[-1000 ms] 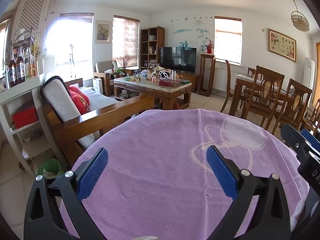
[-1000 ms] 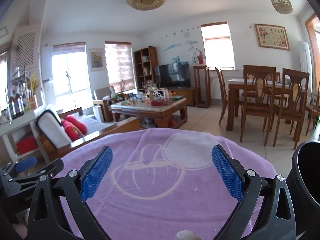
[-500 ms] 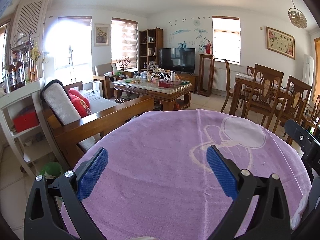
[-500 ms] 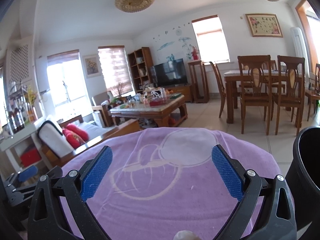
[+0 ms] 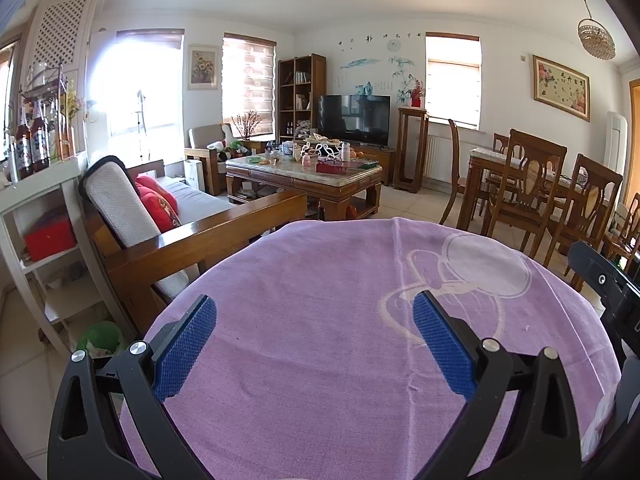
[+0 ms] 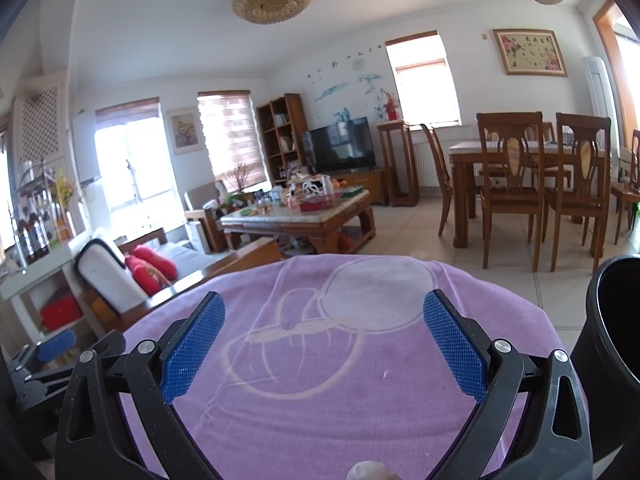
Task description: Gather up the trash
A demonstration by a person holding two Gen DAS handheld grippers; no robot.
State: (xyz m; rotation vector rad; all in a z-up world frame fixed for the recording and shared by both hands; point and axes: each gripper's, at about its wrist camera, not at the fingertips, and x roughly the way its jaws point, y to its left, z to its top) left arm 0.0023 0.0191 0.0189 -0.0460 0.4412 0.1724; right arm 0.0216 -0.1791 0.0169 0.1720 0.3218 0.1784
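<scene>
Left gripper (image 5: 314, 332): we count two blue pads (image 5: 184, 348), jaws spread wide, nothing between them; it hangs over the purple cloth (image 5: 320, 304).

Right gripper (image 6: 324, 340): two blue pads (image 6: 454, 346), jaws equally wide apart and holding nothing, over the same cloth, above its pale printed figure (image 6: 360, 300).

Bench: one round-looking top, wholly covered by the purple cloth.

Task items, as far as we can make out: one small whitish lump (image 6: 366, 471) at the bottom edge of the right view, below the gripper, cut off by the frame; one crumpled white scrap (image 5: 598, 426) at the lower right of the left view, beside the bench edge. We cannot tell what either is made of.

Bin: one black bin (image 6: 612, 320), open-topped, just beside the bench on the right-hand side; its inside is dark.

Neighbouring tool: in each view the other gripper shows at the edge of the frame.

Room beyond, counted outward: one wooden sofa (image 5: 208, 236) with two red cushions (image 5: 158, 204); one white shelf unit (image 5: 44, 248) carrying bottles and one red box (image 5: 50, 238); one coffee table (image 5: 304, 176) crowded with small items; one television (image 5: 354, 118); one bookcase (image 5: 302, 96); one dining table (image 6: 516, 160) with several wooden chairs; two ceiling lamps; two framed pictures.
</scene>
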